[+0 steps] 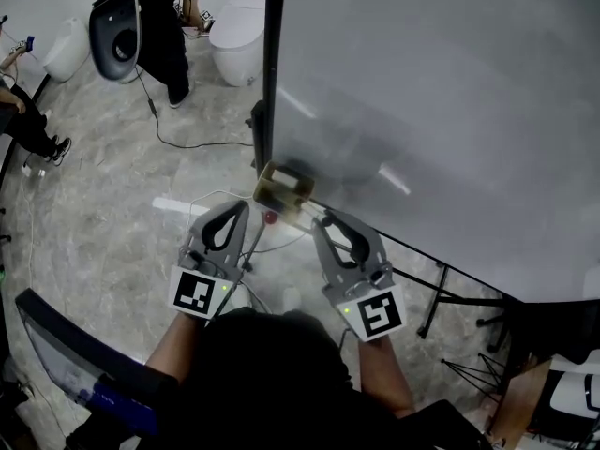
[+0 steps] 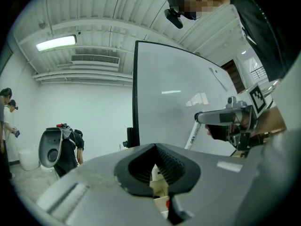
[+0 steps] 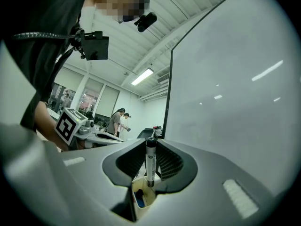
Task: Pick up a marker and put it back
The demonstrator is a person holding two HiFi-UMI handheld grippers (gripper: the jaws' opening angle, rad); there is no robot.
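Right hand-held gripper, marker clamped (upright)

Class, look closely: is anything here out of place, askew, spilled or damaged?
Nothing stands out. The marker stands upright in the right claw, over the holder by the whiteboard; no spill or damage shows.
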